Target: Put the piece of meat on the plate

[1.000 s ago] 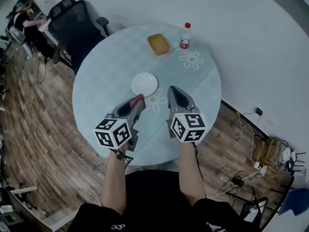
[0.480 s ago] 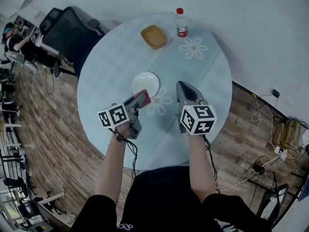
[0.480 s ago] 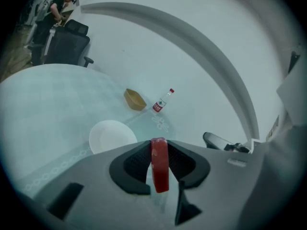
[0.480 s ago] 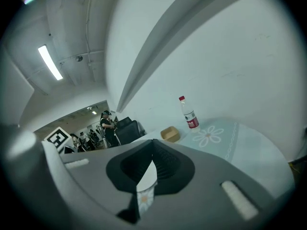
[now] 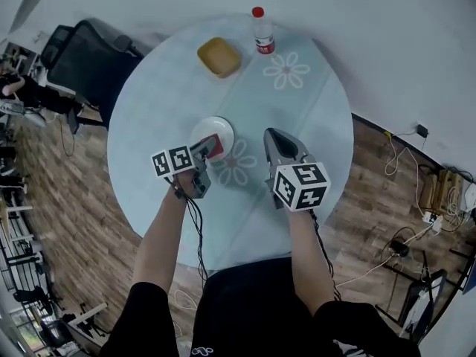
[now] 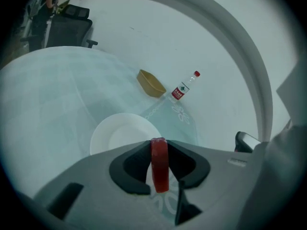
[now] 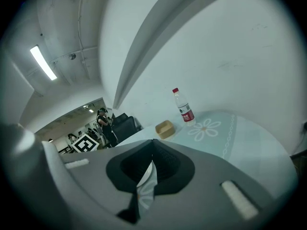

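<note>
Table read as a clock face, my own edge at 6

- Left gripper: I am clamping the piece of meat between the pads. The red slice is standing on edge, with its far end poking just past the jaw tips
- Plate: it is sitting near the table's centre, a touch toward 9. From the head view the meat is hanging over the plate's rim at about 5, not over its middle. I cannot tell how high above it
- Right gripper: the jaws are together with nothing between them. It is idling off the plate's 3 o'clock side, apart from it
- Bowl toward 11 and bottle at 12, both well apart from the work

Risks as I am judging them:
- Letting go here is likely dropping the slice onto the rim, where it could tip out onto the table
- Going lower at this slant, my lower jaw may be catching the near rim and shoving or tilting the plate. Nothing is bracing it on that smooth top
- The slice looks soft and damp, so it may be clinging to one pad on release and dragging back off the plate
</note>
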Action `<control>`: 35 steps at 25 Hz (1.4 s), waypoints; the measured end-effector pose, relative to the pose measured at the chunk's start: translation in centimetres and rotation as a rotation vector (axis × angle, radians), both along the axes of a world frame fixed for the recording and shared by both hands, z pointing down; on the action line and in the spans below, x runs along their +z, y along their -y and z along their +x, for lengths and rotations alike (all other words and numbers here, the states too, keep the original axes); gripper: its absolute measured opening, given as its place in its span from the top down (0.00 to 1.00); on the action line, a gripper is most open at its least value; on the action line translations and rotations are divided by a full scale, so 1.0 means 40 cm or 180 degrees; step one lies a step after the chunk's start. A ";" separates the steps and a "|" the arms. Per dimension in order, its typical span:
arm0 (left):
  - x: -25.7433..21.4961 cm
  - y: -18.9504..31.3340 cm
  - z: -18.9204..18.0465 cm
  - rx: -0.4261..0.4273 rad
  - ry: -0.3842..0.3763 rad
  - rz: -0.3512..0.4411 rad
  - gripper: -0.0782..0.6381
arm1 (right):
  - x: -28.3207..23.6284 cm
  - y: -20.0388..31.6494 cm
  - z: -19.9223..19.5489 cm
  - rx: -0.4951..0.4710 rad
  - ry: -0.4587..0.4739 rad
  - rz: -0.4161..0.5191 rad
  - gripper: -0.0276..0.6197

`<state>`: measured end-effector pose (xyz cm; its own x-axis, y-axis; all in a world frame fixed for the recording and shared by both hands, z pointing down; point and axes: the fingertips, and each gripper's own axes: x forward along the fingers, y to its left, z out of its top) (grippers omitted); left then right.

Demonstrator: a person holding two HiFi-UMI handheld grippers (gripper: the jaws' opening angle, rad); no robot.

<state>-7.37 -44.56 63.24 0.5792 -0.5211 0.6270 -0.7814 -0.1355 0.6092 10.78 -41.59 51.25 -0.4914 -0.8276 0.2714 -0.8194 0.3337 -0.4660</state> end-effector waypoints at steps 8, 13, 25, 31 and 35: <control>0.049 0.039 -0.032 0.0197 0.0509 0.0037 0.73 | 0.041 0.037 -0.032 -0.0035 0.0069 -0.0127 0.94; 0.065 0.041 -0.092 0.0405 0.1268 0.0193 0.63 | 0.040 0.035 -0.092 -0.0162 0.0046 -0.0097 0.94; -0.257 0.036 -0.111 -0.0040 0.1360 0.1399 0.81 | 0.017 -0.015 -0.125 -0.0358 -0.0072 -0.0010 0.94; -0.476 -0.111 -0.119 -0.0730 0.1214 0.2121 0.89 | -0.061 -0.032 -0.156 -0.0381 0.0005 0.0391 0.94; -0.482 -0.233 -0.133 -0.1065 0.1403 0.2206 0.89 | -0.087 -0.035 -0.157 -0.0268 -0.0109 0.0568 0.95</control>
<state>-12.70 -35.24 43.96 0.1088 -0.9652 0.2377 -0.9904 -0.0848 0.1090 4.50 -40.19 47.78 -0.5538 -0.8205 0.1417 -0.7996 0.4765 -0.3656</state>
